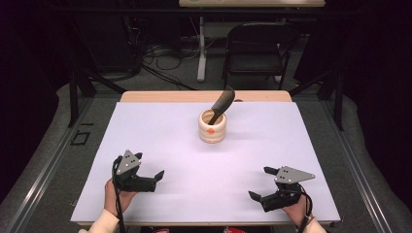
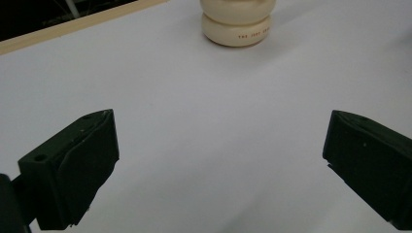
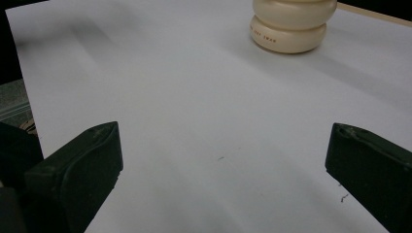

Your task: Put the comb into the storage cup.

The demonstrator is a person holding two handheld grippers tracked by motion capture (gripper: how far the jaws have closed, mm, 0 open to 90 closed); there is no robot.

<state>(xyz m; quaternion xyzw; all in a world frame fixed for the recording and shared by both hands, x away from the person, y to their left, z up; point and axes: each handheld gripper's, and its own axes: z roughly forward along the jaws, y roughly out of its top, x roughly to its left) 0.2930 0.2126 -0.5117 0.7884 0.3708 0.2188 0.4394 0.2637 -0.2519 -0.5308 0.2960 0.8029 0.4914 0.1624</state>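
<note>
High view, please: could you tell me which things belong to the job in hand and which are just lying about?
Job in hand:
cream jar
dark scoop standing in the jar
left hand-held gripper, open
right hand-held gripper, open

Lying about:
black chair behind the table
floor cables

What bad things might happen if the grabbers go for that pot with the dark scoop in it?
The scoop leans out over the rim of the pot, so pulling it sideways might tip the pot over. The pot stands on a smooth white sheet and may slide when nudged. Both the left gripper and right gripper are open and far off, so a hasty reach might knock it.
</note>
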